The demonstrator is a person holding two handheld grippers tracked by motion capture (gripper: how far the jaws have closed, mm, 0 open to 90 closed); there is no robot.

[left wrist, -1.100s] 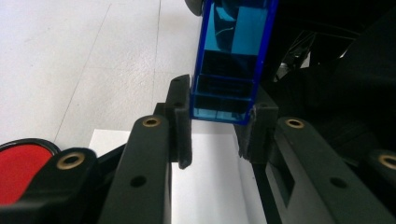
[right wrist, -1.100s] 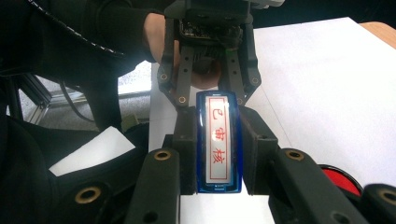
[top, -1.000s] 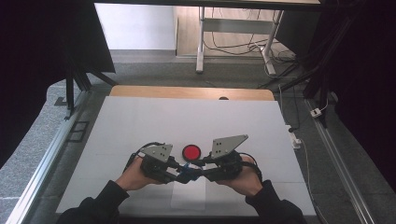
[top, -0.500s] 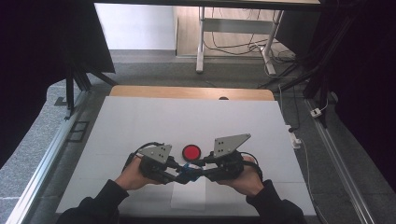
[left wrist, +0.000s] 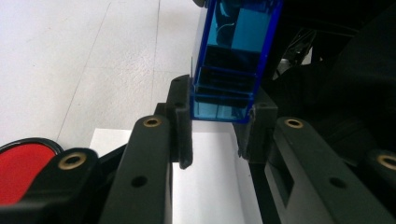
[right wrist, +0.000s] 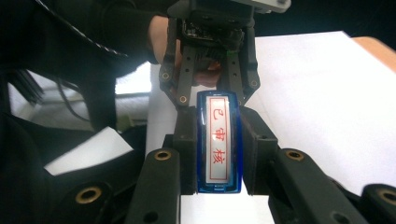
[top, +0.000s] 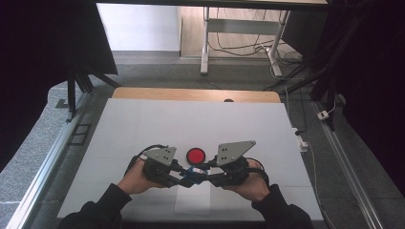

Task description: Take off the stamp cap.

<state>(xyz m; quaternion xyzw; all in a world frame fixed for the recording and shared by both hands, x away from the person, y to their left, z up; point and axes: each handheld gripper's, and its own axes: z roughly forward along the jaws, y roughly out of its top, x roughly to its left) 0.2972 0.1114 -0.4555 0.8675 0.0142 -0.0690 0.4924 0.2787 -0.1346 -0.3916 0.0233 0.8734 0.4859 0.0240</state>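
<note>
Bench (top: 143,124), white matte sheet over a wooden top, wood strip showing along the far edge. Smaller white paper sheet (top: 193,200) lies flat at the near edge, centre. Left gripper (top: 184,177) and right gripper (top: 203,175), black with grey three-cornered plates, are held by the hands near the near edge and point inward at each other. Red round disc (top: 196,155), flat with a dark rim, sits on the bench just beyond their tips. Between the tips is the blue stamp (top: 192,174), a small translucent blue plastic box, rectangular and glossy. Right gripper view: fingers (right wrist: 184,140) pinch the stamp (right wrist: 218,140) on its two long sides, white face with red characters turned to the camera, long axis running away along the fingers toward the other gripper. Left gripper view: fingers (left wrist: 182,116) clamp the stamp's (left wrist: 231,60) lower end from both sides, body rising up and slightly tilted, hollow interior visible through the blue walls. Long axis runs roughly along the near edge, gripper to gripper, held above the paper sheet.
</note>
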